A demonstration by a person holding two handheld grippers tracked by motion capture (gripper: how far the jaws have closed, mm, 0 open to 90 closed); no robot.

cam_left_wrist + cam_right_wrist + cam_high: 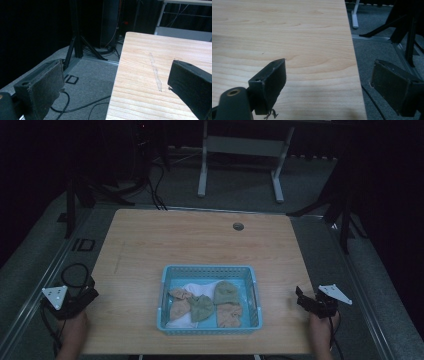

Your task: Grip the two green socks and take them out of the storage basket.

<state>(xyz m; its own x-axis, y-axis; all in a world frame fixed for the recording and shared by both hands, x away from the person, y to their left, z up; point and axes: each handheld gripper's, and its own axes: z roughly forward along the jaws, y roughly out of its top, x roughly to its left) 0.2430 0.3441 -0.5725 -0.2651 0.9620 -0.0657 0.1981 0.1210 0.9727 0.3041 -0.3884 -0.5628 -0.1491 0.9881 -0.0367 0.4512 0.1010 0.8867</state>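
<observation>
Light-blue perforated plastic basket, lower centre of frame, upright on the table; crumpled tan, olive-green, white cloths piled inside.

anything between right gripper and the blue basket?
No. In the high view, bare wooden table separates the right gripper from the blue basket.

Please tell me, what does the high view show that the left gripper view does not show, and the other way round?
The high view alone gives the blue basket with green, orange and white cloths inside, the small round hole near the table's far edge, and the right gripper at the table's right edge.

The left gripper view alone gives a close look at the left gripper, its jaws wide apart with nothing between them, straddling the table's left edge.

Both share the wooden table, the pale streak on its left part, and the grey carpet.
</observation>
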